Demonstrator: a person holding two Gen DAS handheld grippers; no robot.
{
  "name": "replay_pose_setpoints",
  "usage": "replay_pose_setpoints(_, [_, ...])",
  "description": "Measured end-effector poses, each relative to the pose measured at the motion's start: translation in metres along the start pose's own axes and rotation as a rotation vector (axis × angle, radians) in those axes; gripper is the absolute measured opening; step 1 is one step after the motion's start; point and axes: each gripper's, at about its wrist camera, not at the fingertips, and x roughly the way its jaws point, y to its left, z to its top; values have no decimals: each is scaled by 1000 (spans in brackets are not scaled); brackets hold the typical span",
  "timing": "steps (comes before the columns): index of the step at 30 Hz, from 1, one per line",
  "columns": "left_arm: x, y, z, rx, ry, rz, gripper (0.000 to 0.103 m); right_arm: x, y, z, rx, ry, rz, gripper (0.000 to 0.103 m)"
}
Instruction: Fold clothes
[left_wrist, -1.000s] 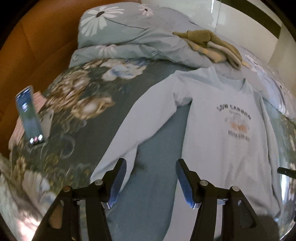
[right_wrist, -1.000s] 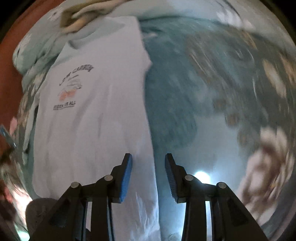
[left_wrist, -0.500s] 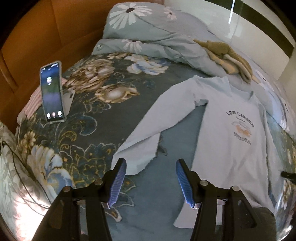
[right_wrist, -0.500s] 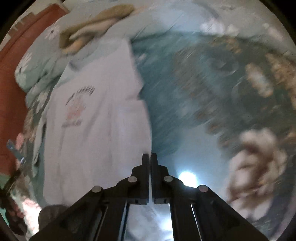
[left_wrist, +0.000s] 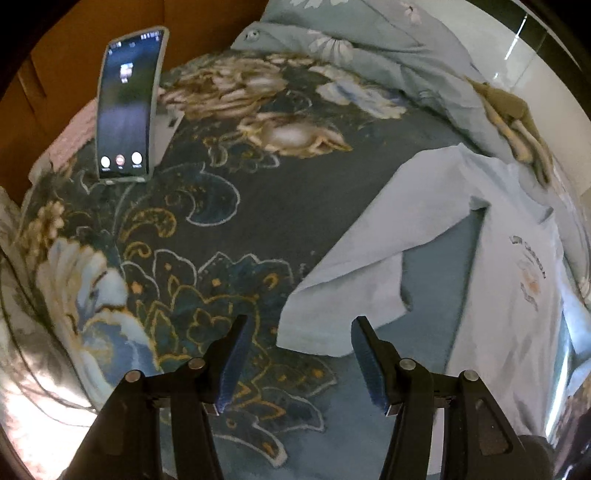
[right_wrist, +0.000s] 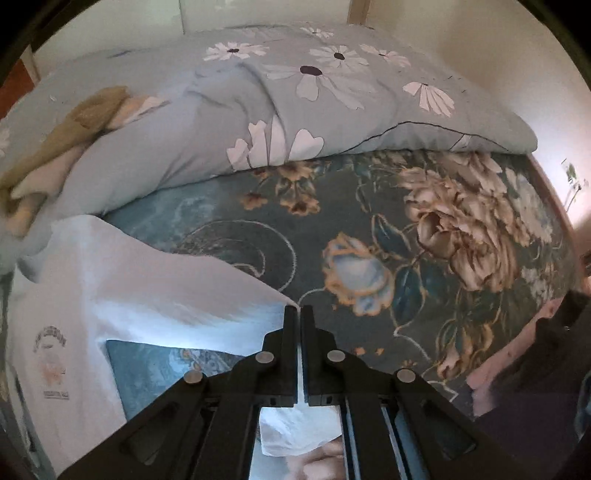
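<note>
While the right claw pinches one cuff, the limp, light sweatshirt offers its other cuff to the open left claw.

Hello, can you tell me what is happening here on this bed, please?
A person is folding a pale blue sweatshirt spread on a flowered bedspread. The right tool is shut on one sleeve and holds it off the bed. The left tool is open just above the other sleeve's cuff, not gripping it. A phone stands propped nearby, and a tan garment lies on the duvet.
</note>
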Motion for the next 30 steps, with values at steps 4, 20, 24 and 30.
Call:
replay_pose_setpoints(4, [14,1,3,42,24,-14,60,-6,19,-1,-43,-17,-61,13])
replay_pose_setpoints(20, [-11,-35,62,232,-197,118,6,-69,130,-47,-189,-99,158,36])
replay_pose_setpoints(24, [-64,-40,100,280,-448,237,6,-64,139,-52,-159,-80,196,36])
replay_pose_setpoints(30, [-35,-26,82,288,-384,266,6,-49,157,-68,-173,-21,237,36])
